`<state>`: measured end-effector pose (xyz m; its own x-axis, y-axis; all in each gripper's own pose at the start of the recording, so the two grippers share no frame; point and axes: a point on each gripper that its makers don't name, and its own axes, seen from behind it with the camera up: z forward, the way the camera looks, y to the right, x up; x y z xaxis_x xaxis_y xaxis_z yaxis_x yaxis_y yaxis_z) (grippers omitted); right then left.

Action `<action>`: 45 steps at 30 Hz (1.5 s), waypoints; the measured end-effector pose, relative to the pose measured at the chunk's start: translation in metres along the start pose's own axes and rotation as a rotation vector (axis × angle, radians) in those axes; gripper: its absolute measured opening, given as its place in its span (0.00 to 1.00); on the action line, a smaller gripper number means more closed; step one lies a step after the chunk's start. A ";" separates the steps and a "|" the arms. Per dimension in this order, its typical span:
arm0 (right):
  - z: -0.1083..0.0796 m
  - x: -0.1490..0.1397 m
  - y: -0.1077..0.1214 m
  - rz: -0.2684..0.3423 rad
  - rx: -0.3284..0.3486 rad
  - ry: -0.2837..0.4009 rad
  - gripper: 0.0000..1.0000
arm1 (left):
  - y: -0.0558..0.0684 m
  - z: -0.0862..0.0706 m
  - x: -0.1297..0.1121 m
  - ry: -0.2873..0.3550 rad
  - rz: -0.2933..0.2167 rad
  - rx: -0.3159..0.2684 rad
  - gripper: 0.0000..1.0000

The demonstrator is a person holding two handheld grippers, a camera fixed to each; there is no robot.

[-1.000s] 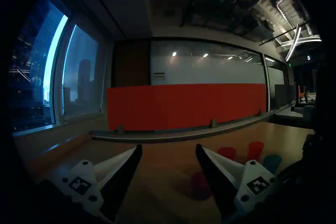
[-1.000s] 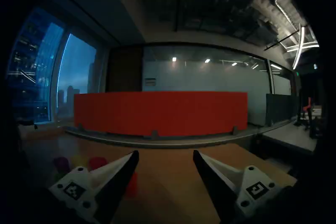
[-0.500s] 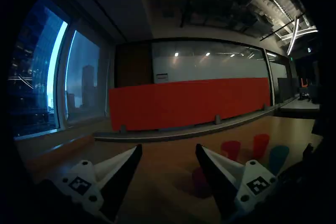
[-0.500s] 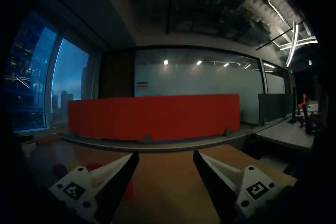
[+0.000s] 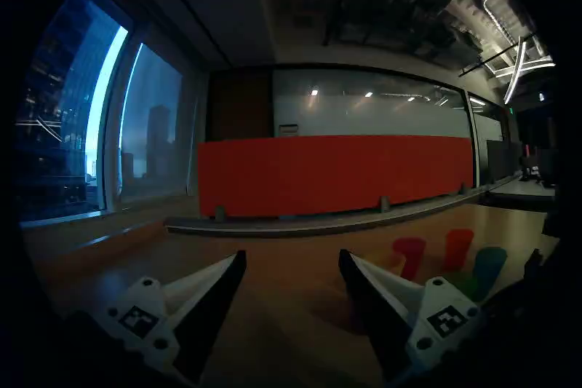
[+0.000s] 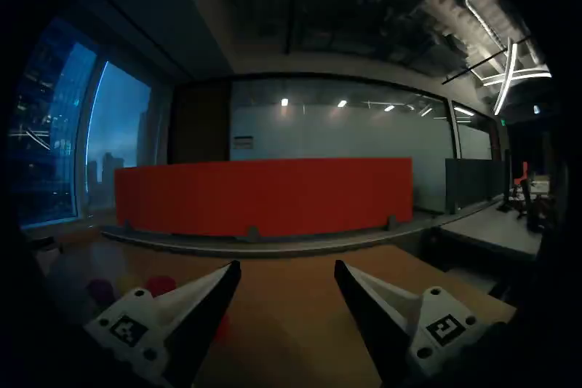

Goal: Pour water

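In the left gripper view my left gripper [image 5: 291, 275] is open with nothing between its fingers, held over a wooden table [image 5: 291, 271]. To its right stand a red cup [image 5: 410, 255], an orange-red cup [image 5: 457, 247] and a teal cup [image 5: 488, 269], partly behind the right finger. In the right gripper view my right gripper [image 6: 286, 282] is open and holds nothing. At its lower left sit a purple cup [image 6: 100, 291] and a red cup [image 6: 161, 285], partly hidden by the left finger [image 6: 182, 308].
A long red divider panel [image 5: 335, 173] runs along the far edge of the table, with a glass wall behind it. Tall windows [image 5: 73, 140] on the left show a dark city. The room is dim. Another desk [image 6: 495, 228] stands to the right.
Both views have shifted slightly. In the left gripper view the cups slid a little right and up, and the purple cup is no longer seen. Both grippers stay open.
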<state>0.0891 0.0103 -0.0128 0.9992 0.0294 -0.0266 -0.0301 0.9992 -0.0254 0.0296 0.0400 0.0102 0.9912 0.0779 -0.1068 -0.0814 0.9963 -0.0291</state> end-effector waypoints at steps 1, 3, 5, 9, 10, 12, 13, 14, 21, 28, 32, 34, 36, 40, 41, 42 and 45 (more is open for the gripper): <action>0.000 -0.001 -0.001 -0.002 0.000 0.000 1.00 | -0.002 -0.001 -0.002 -0.003 0.001 0.003 0.94; -0.001 -0.002 -0.002 -0.005 -0.001 -0.001 1.00 | -0.004 -0.002 -0.006 -0.007 0.003 0.008 0.94; -0.001 -0.003 -0.003 -0.008 -0.001 -0.002 1.00 | -0.007 -0.003 -0.009 -0.012 0.001 0.011 0.94; -0.002 -0.005 -0.003 -0.010 -0.003 -0.003 1.00 | -0.012 -0.005 -0.014 -0.017 -0.002 0.014 0.94; -0.002 -0.005 -0.004 -0.010 -0.004 -0.004 1.00 | -0.013 -0.006 -0.014 -0.018 -0.003 0.017 0.94; -0.003 -0.005 -0.004 -0.009 -0.005 -0.006 1.00 | -0.016 -0.007 -0.016 -0.020 -0.005 0.023 0.94; -0.003 -0.004 -0.004 -0.009 -0.005 -0.005 1.00 | -0.018 -0.008 -0.016 -0.021 -0.007 0.025 0.94; -0.003 -0.004 -0.003 -0.009 -0.006 -0.005 1.00 | -0.019 -0.008 -0.017 -0.021 -0.009 0.026 0.94; -0.002 0.001 0.000 -0.014 -0.012 0.003 1.00 | -0.026 -0.012 -0.022 -0.029 -0.023 0.032 0.94; -0.002 0.006 -0.002 -0.016 -0.010 0.007 1.00 | -0.028 -0.013 -0.025 -0.036 -0.023 0.032 0.94; -0.002 0.008 -0.002 -0.020 -0.010 0.010 1.00 | -0.028 -0.013 -0.027 -0.038 -0.026 0.031 0.94; -0.002 0.008 -0.002 -0.021 -0.011 0.012 1.00 | -0.028 -0.013 -0.029 -0.040 -0.027 0.031 0.94; -0.002 0.009 -0.002 -0.022 -0.014 0.013 1.00 | -0.029 -0.013 -0.031 -0.043 -0.030 0.032 0.94; -0.003 0.008 -0.001 -0.022 -0.016 0.013 1.00 | -0.028 -0.013 -0.032 -0.045 -0.038 0.030 0.94; -0.003 0.008 -0.002 -0.021 -0.015 0.013 1.00 | -0.028 -0.013 -0.032 -0.045 -0.039 0.029 0.94; -0.004 0.008 -0.002 -0.021 -0.015 0.012 1.00 | -0.028 -0.013 -0.033 -0.045 -0.040 0.028 0.94; -0.004 0.008 -0.003 -0.021 -0.012 0.013 1.00 | -0.028 -0.013 -0.033 -0.047 -0.040 0.025 0.94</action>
<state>0.0970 0.0073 -0.0167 0.9992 0.0077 -0.0387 -0.0092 0.9992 -0.0380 -0.0020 0.0093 0.0019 0.9975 0.0393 -0.0592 -0.0397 0.9992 -0.0072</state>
